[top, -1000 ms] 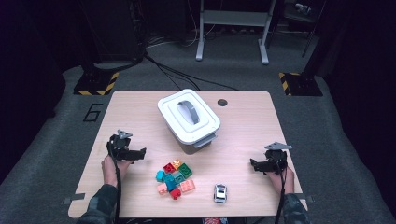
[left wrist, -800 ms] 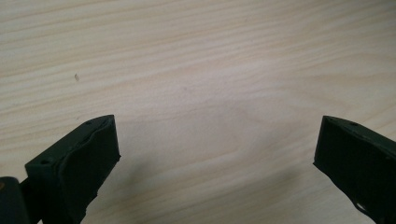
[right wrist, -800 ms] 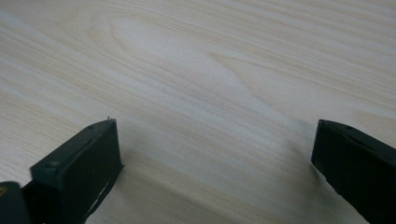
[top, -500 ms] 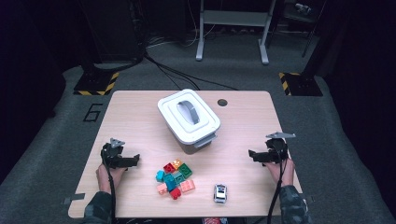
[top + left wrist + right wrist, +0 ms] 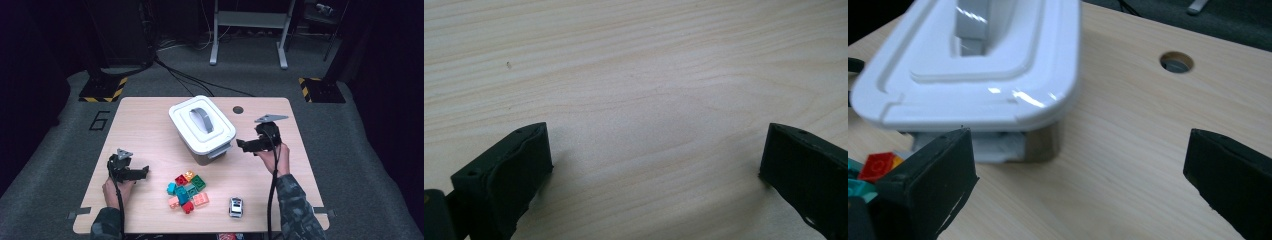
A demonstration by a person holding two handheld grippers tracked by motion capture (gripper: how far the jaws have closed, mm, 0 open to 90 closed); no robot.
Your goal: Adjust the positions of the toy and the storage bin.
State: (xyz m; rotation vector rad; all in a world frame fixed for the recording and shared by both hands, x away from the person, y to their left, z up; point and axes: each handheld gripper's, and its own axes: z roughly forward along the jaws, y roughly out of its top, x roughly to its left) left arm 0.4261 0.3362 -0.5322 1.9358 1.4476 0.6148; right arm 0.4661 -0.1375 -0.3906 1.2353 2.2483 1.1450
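Right gripper (image 5: 242,145) is hovering just beside the near right corner of the box (image 5: 202,130), jaws spread wide and empty. In the right gripper view (image 5: 1080,170) the white lid (image 5: 983,65) is overhanging the grey base, and a latch tab (image 5: 998,145) is sitting under the lid edge close to the left jaw. Judgement: the step in hand is reaching for the lid or its latch to open the box.

To do it well: the jaws are pointing mostly at bare table (image 5: 1128,150) right of the box, so the gripper needs to be shifting toward the latch until the tab lies between the jaws, not beside one. Approach should be level with the lid's lower edge. Closing should be slow, since the glossy lid will likely be slippery. The box may slide on the wood if pulled sideways, so lifting upward looks safer.

Left gripper (image 5: 142,172) is resting low at the near left of the table, jaws also wide apart and holding nothing; its own view (image 5: 656,165) is showing plain wood grain between them. It is well apart from the box and could be steadying the base if needed.

Blocks (image 5: 187,190) are lying in a cluster near the front, between the two grippers; a toy car (image 5: 235,206) is sitting just right of them. Neither is touching a jaw.
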